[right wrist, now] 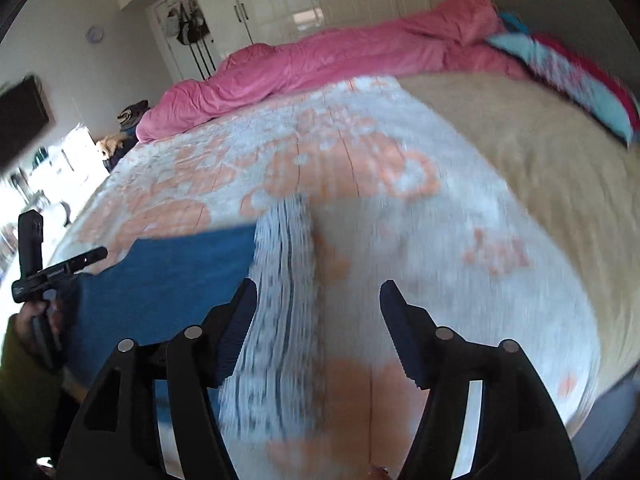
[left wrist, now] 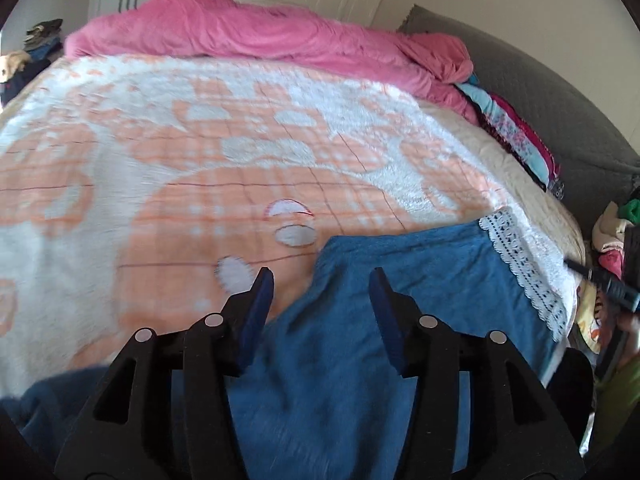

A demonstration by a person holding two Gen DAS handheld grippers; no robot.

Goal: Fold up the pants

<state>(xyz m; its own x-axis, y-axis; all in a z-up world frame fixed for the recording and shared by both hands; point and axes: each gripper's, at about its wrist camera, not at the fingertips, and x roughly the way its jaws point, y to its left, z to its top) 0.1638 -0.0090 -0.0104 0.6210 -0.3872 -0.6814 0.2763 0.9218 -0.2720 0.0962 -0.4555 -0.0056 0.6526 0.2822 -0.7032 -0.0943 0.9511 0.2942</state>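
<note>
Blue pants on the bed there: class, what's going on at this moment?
A person holds a hand-held gripper in each hand above blue pants with a white lace trim, lying on an orange-and-white blanket. The left hand-held gripper and the right hand-held gripper both stand open, gripping nothing.

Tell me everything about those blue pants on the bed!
The blue pants look soft and fuzzy, with a white lace trim along one edge. They lie spread flat on the orange-and-white blanket near the bed's front edge, slightly rumpled. Nothing grips them: both pairs of jaws stand open above them.
</note>
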